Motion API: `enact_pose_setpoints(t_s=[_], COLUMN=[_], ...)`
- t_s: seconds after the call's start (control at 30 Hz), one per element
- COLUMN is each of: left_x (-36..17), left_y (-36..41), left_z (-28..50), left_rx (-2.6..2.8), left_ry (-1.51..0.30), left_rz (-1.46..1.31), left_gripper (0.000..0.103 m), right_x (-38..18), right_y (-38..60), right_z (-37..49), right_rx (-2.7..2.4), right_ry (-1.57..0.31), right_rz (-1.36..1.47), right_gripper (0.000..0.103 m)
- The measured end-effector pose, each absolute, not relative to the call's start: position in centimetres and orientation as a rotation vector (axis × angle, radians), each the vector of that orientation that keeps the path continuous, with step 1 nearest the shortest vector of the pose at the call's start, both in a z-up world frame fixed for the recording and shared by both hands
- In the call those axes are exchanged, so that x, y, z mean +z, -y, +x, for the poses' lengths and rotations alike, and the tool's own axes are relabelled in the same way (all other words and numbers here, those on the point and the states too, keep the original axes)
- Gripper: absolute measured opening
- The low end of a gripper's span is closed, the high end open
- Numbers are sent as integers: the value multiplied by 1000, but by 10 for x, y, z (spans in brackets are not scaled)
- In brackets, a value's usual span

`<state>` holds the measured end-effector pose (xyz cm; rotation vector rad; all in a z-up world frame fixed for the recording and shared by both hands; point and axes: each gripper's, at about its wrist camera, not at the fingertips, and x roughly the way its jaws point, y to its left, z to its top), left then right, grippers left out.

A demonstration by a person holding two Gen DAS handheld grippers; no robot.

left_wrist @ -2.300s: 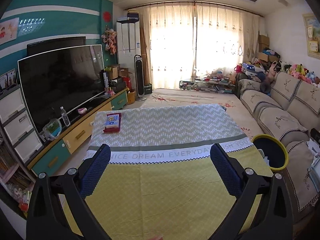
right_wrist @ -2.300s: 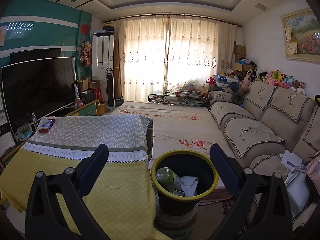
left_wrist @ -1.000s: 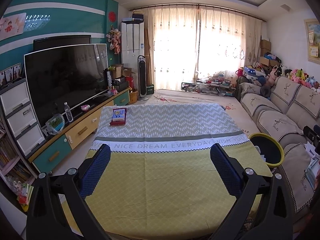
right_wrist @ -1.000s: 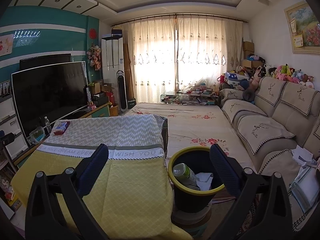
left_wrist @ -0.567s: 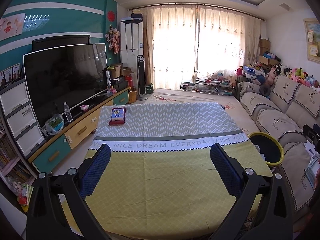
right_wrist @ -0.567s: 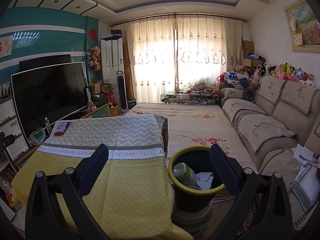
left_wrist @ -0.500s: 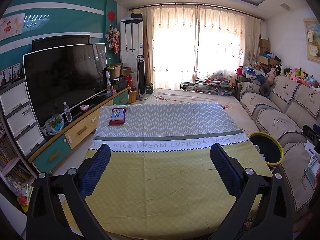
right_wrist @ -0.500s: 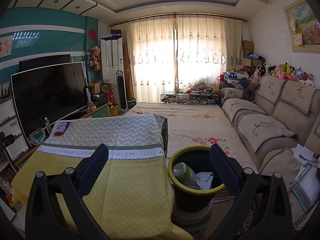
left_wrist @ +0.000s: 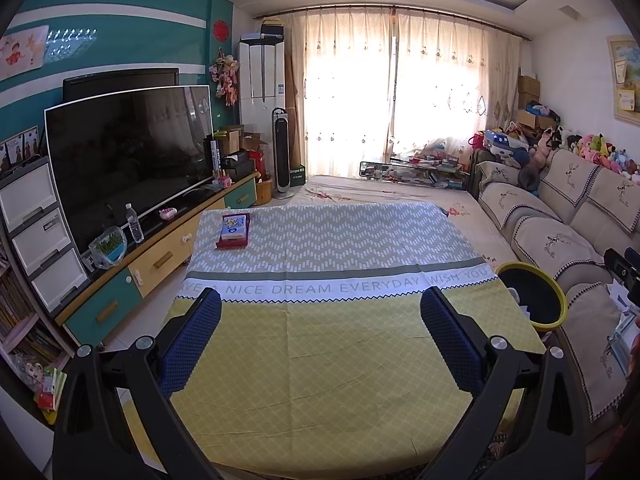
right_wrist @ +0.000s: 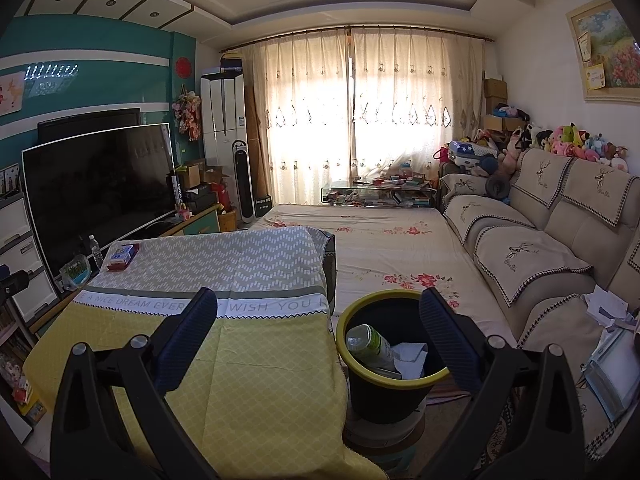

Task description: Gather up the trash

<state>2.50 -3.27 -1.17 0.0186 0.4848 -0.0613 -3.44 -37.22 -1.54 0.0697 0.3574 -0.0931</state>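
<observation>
A black bin with a yellow rim [right_wrist: 356, 384] stands on the floor at the table's right side; it also shows in the left wrist view [left_wrist: 556, 300]. Inside it lie a clear plastic bottle with a green label [right_wrist: 370, 345] and crumpled white paper [right_wrist: 410, 356]. My left gripper [left_wrist: 320, 336] is open and empty above the near, yellow part of the tablecloth [left_wrist: 320, 360]. My right gripper [right_wrist: 318, 340] is open and empty, held above the table's right edge and the bin.
A small red and blue box [left_wrist: 234, 230] lies at the table's far left corner. A TV [left_wrist: 128, 152] on a low cabinet runs along the left. A sofa [right_wrist: 560, 240] lines the right wall, with papers [right_wrist: 608, 308] on its seat. A floral mat [right_wrist: 380, 240] lies beyond.
Both grippers have pulled back and risen slightly over the last two seconds, so more of the table and bin shows. In the last half second nothing visibly moves.
</observation>
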Motion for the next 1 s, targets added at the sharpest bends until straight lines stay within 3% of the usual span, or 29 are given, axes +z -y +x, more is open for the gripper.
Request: enact_pose_setpoints(t_s=[1.0], left_x=[-14], left_y=[32], left_z=[29], left_rx=[-80], left_ry=[-495], left_rz=[24], left_gripper=[98], right_x=[-15], right_y=[374], right_z=[-34], right_rx=[-91], right_ry=[-359], right_rz=[74], right_gripper=[96])
